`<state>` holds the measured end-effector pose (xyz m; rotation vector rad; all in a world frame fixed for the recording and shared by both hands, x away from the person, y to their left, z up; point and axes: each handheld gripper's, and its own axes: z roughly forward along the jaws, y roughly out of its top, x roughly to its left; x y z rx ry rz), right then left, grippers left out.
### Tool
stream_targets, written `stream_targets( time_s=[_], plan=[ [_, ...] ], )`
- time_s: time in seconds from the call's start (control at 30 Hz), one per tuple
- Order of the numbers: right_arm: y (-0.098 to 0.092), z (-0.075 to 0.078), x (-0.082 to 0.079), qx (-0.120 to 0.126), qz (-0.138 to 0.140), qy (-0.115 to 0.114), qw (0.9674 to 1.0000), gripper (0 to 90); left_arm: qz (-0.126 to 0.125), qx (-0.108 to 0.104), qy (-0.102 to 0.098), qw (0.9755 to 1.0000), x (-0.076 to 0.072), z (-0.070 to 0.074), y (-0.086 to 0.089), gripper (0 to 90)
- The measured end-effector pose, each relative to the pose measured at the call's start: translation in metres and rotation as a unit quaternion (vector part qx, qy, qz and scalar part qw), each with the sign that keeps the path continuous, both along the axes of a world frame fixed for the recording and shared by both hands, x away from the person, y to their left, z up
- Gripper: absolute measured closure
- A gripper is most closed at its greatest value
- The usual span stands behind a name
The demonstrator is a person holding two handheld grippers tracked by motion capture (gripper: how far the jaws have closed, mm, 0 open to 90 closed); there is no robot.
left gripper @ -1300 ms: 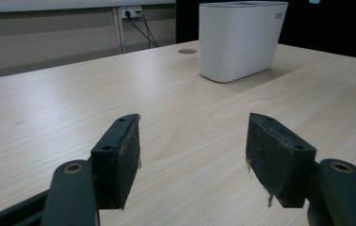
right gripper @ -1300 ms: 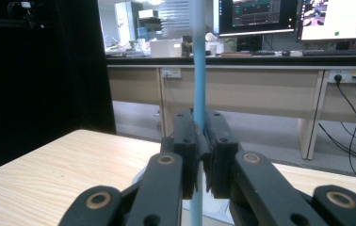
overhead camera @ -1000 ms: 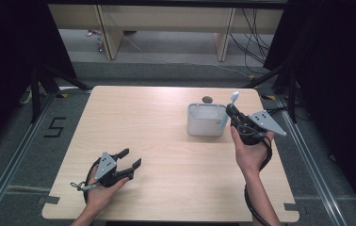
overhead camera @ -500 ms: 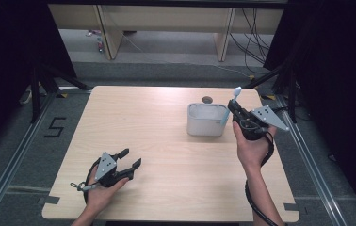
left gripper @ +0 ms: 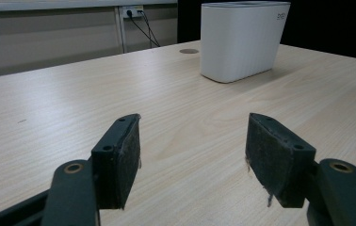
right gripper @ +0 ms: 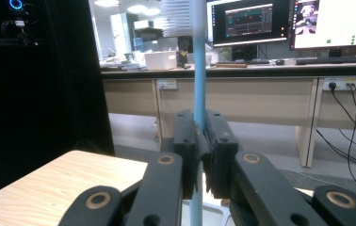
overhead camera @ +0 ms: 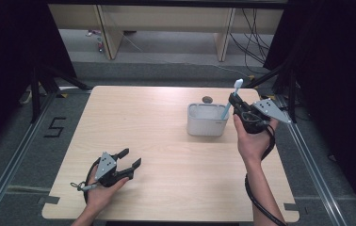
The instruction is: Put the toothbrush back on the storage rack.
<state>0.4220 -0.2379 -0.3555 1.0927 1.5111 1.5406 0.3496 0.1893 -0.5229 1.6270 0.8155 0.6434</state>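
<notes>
Now toothbrush point(right gripper: 198, 70) between right tongs point(right gripper: 203, 141).

A lab or office recording room

A pale wooden table point(overhead camera: 166, 141) stands inside black curtains point(overhead camera: 6, 56); beyond are desks point(right gripper: 261, 70) with lit computer monitors point(right gripper: 249, 21), wall sockets point(right gripper: 334, 84), trailing cables point(right gripper: 350, 122), and a taped number on the floor point(overhead camera: 54, 127).

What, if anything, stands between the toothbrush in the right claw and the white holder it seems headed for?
Nothing visible does. The right claw is shut on the toothbrush, whose lower end hangs at the open top of the white holder. The left claw rests open, far off at the table's near edge.
</notes>
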Motion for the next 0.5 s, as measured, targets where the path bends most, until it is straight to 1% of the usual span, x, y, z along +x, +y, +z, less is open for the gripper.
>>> stream_targets(
  time_s=[0.03,0.07,0.1,0.13,0.17,0.23,0.27,0.3,0.33,0.37,0.5],
  plan=[
    [0.0008,-0.0001,0.0013,0.006,0.002,-0.006,1.0,85.0,-0.001,0.001,0.0,1.0,-0.0001,0.0,0.0,35.6],
    [0.0008,-0.0001,0.0013,0.006,0.002,-0.006,1.0,85.0,-0.001,0.001,0.0,1.0,-0.0001,0.0,0.0,35.6],
    [0.0006,0.0007,0.0019,0.005,0.005,-0.001,1.0,85.0,-0.001,-0.001,0.0,1.0,0.0001,0.0,0.0,35.6],
    [0.0007,0.0014,0.0038,0.001,-0.003,-0.006,1.0,85.0,0.001,-0.002,0.004,1.0,0.0008,0.0002,0.0007,35.8],
    [0.0011,0.0019,0.0046,0.002,0.0,-0.003,1.0,85.0,0.002,-0.002,0.005,1.0,0.0008,0.0002,0.0008,35.9],
    [0.0013,0.003,0.005,-0.005,-0.002,-0.003,1.0,85.0,0.0,-0.002,0.005,1.0,0.0008,0.0002,0.0011,35.8],
    [0.0028,0.0028,0.0061,0.002,0.0,-0.006,1.0,85.0,0.001,-0.003,0.005,1.0,0.001,0.0002,0.0011,35.8],
    [0.0036,0.003,0.0065,0.003,0.001,-0.003,1.0,85.0,0.0,-0.005,0.006,1.0,0.0013,0.0001,0.0011,35.8],
    [0.0038,0.0027,0.0084,-0.001,-0.002,-0.007,1.0,85.0,0.0,-0.005,0.006,1.0,0.0014,0.0001,0.0013,35.8],
    [0.0037,0.0028,0.0091,-0.005,-0.003,-0.001,1.0,85.0,0.001,-0.007,0.006,1.0,0.0012,0.0001,0.0015,35.8],
    [0.0044,0.0055,0.0098,-0.001,-0.005,-0.004,1.0,85.0,0.001,-0.004,0.002,1.0,0.0,0.0001,0.0013,35.7]
  ],
)
